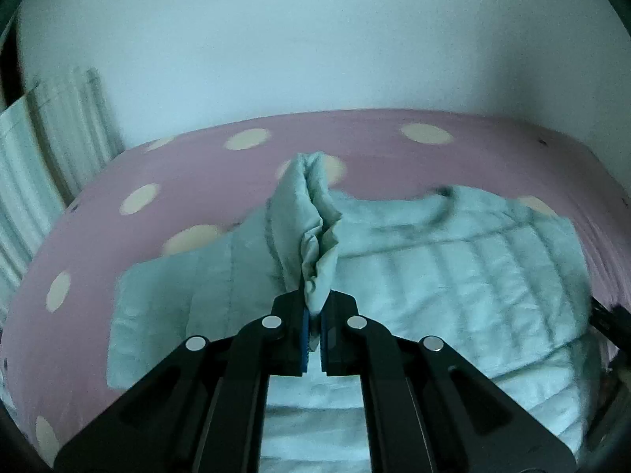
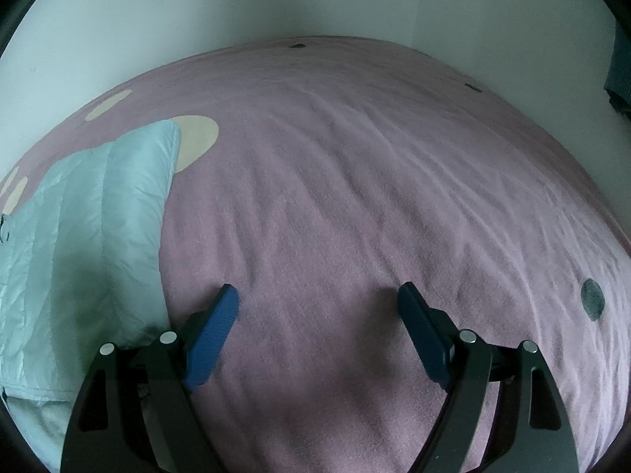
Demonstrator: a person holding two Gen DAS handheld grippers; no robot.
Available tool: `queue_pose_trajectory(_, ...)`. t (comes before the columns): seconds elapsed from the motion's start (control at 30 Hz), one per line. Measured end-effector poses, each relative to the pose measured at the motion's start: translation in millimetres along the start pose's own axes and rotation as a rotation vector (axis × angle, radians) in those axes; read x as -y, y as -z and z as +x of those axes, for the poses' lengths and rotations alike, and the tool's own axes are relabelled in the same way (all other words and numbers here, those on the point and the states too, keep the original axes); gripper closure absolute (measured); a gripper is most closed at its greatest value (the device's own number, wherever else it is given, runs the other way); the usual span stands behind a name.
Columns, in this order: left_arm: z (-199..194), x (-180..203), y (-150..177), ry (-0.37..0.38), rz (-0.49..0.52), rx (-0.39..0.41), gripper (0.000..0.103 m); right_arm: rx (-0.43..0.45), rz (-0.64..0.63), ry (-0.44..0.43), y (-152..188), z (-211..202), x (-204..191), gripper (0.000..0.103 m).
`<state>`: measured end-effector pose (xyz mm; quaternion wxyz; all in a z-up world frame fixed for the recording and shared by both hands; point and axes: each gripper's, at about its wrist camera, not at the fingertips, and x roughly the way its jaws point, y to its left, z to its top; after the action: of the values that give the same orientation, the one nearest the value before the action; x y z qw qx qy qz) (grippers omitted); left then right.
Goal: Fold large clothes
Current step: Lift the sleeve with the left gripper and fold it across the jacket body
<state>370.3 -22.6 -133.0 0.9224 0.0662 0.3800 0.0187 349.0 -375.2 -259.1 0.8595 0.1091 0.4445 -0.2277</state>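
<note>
While jacket (image 1: 453, 260) lies spread on bed (image 1: 189, 157), folding is barely begun: left claw (image 1: 314, 327) pinches a bunched jacket edge, lifted above the body. Right claw (image 2: 317, 315) gapes wide, empty, just beside jacket.

Left gripper (image 1: 314, 315): black linkage arms with slotted cut-outs, 4 round silver pivot pins, 2 ribbed blue pads (image 1: 305, 339). Right gripper (image 2: 317, 295): same black frame, 4 silver pins, blue pads (image 2: 213, 339) at 8 and 4 o'clock
</note>
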Motion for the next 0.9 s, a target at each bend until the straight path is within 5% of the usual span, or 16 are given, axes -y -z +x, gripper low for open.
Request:
queue_pose_trajectory(0.33,27.8,112.8,9.1,0.112,0.143,-0.065,0.099,0.001,0.002,-0.002,-0.2,-0.6,2.3,0.021)
queue_pose_trajectory(0.9,37.6,198.3,27.1,0.214,0.228,-0.124,0.098,0.001,0.0,0.0,0.1,0.4,1.8,0.021)
